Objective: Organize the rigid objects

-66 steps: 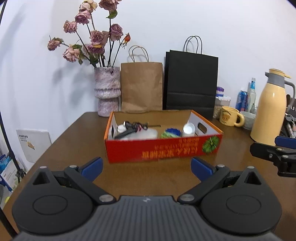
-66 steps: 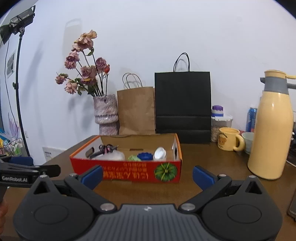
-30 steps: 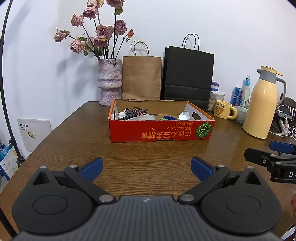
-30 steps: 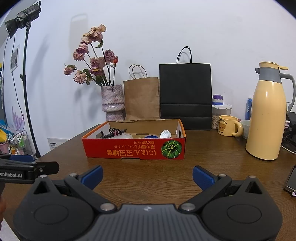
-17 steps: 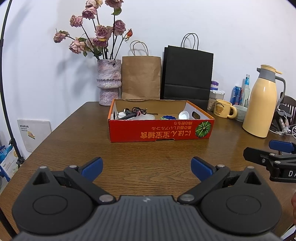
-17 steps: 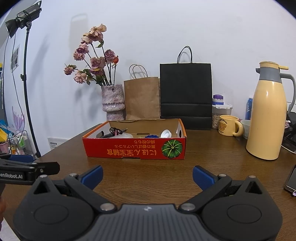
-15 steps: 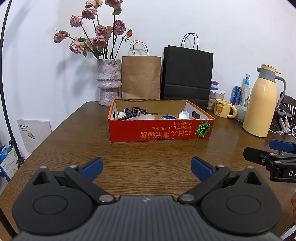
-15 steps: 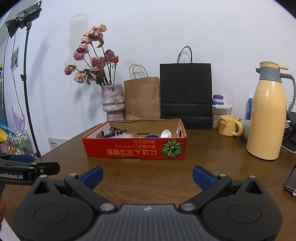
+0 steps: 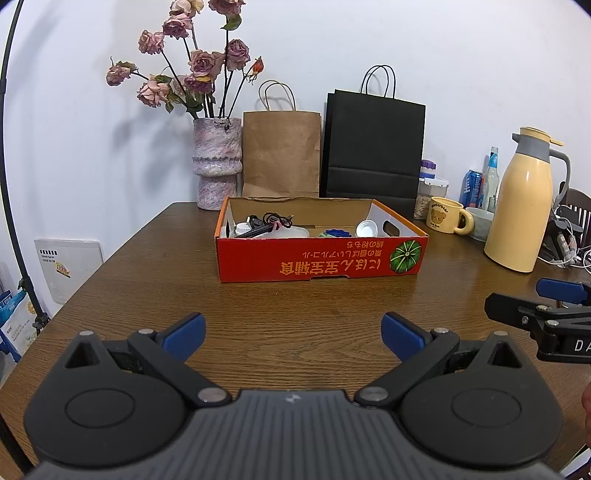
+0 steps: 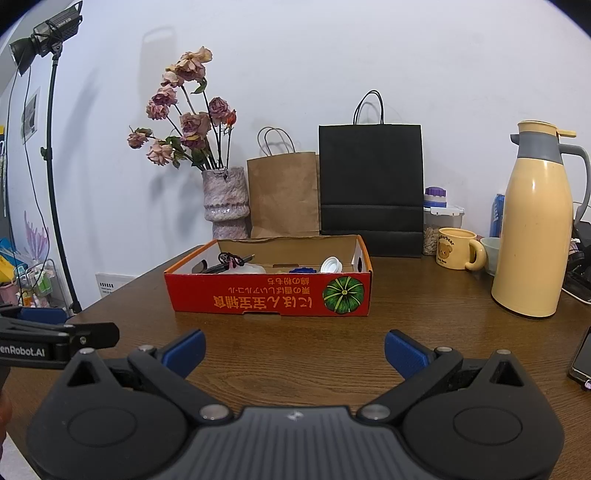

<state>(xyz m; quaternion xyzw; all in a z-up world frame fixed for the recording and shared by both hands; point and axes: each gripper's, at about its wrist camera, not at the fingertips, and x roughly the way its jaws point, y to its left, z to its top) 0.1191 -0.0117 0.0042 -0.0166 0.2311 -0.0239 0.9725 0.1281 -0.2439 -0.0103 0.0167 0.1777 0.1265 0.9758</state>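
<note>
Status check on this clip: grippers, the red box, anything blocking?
Left gripper open, empty. Right gripper open, empty. Red box apart from both, small items inside. Bare table between; nothing blocking.

Shallow red carton (image 9: pixel 320 258) on table holds caps, cables.

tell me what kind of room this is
Probably a home dining or living room used for filming: a wooden table with a vase, a thermos and a mug, plus a studio light.

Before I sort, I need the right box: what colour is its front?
Red with orange lettering and a green pumpkin picture; the box shows best in the right wrist view.
</note>
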